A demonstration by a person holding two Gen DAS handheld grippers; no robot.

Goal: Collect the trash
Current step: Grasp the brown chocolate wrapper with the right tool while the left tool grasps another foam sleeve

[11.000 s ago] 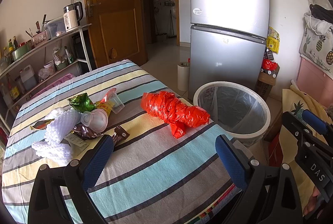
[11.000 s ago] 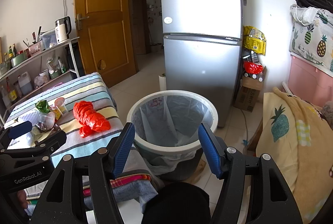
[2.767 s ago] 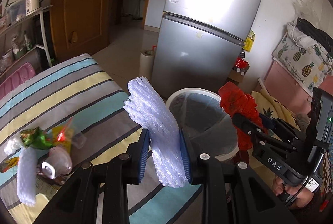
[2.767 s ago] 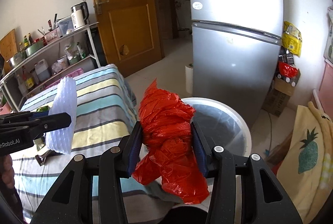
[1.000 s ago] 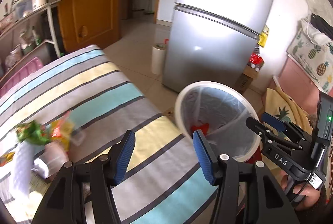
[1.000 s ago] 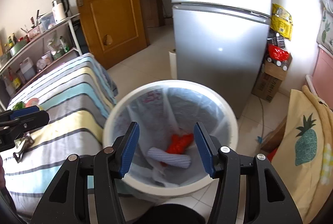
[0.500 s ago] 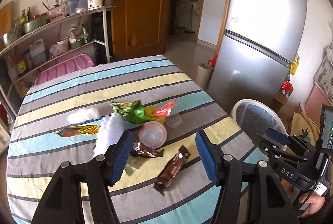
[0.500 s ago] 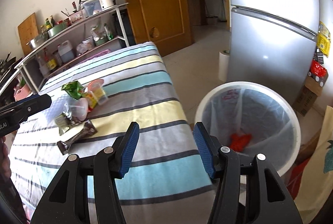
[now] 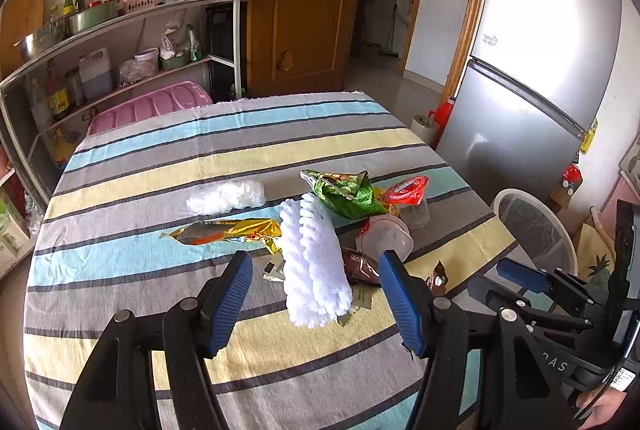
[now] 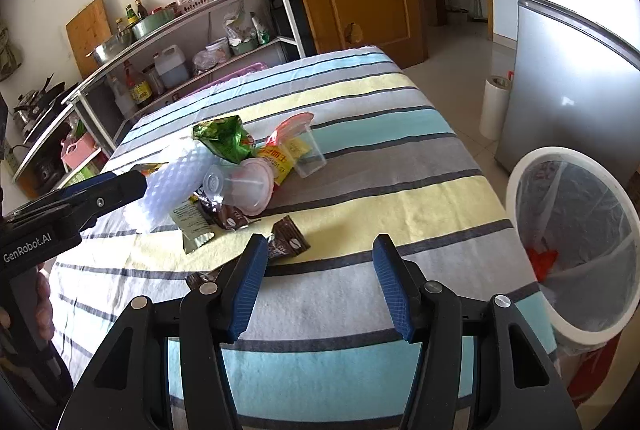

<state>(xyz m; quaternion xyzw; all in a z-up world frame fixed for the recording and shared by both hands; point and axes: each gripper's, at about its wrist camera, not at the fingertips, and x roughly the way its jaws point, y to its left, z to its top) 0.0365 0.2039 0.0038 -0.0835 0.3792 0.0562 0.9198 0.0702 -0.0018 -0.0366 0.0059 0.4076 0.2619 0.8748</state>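
Note:
Trash lies in a heap on the striped table (image 9: 160,166): a white foam net sleeve (image 9: 314,262), a second foam piece (image 9: 226,196), a gold wrapper (image 9: 224,232), a green snack bag (image 9: 344,190), clear lidded cups (image 9: 386,240) and brown wrappers (image 10: 286,240). My left gripper (image 9: 316,304) is open, its jaws either side of the near end of the foam sleeve. My right gripper (image 10: 320,286) is open and empty, just short of the brown wrapper. The white bin (image 10: 576,242) beside the table holds a red bag (image 10: 542,260).
A silver fridge (image 9: 536,62) stands behind the bin. A metal shelf (image 9: 120,42) with a kettle, bottles and pots lines the left wall. A wooden door (image 9: 304,6) is at the back. A paper roll (image 10: 494,106) stands on the floor by the fridge.
Both grippers have swung from over the bin back to the table and closed in on the trash heap. The left gripper now straddles the foam sleeve.

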